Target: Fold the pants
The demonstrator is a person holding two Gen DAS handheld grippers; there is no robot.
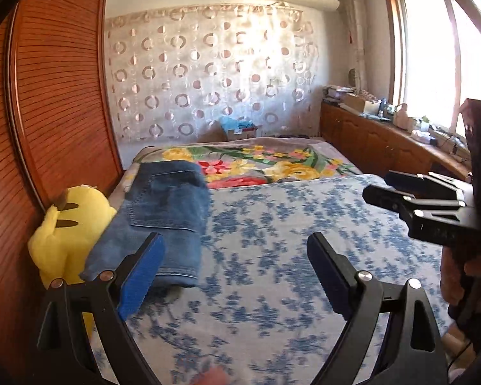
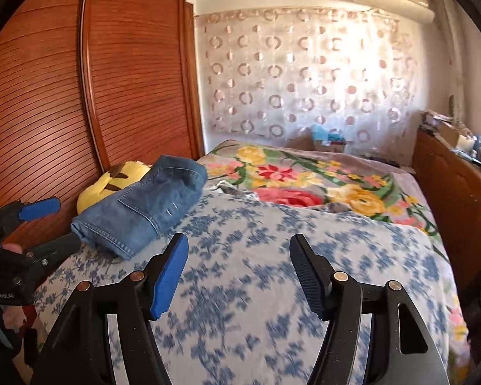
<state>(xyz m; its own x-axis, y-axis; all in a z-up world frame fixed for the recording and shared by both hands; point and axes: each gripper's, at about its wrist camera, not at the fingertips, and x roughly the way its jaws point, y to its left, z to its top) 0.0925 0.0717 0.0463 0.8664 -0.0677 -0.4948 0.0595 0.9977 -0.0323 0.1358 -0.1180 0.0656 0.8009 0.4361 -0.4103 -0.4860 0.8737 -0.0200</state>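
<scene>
A pair of blue jeans [image 1: 163, 211] lies folded into a compact stack at the left edge of the bed, on the blue-flowered cover [image 1: 288, 256]. My left gripper [image 1: 235, 240] is open just right of the stack's near end, with nothing between its fingers. In the right wrist view the folded jeans [image 2: 144, 208] sit ahead and to the left of my right gripper [image 2: 239, 240], which is open and empty over the cover. The right gripper [image 1: 376, 184] also shows at the right edge of the left wrist view, and the left gripper [image 2: 65, 221] at the left edge of the right wrist view.
A yellow plush toy [image 1: 67, 234] is wedged between the jeans and the wooden slatted wardrobe [image 1: 57, 96]. A bright floral blanket [image 1: 256, 163] covers the far half of the bed. A wooden cabinet [image 1: 384, 141] with clutter runs along the right under the window.
</scene>
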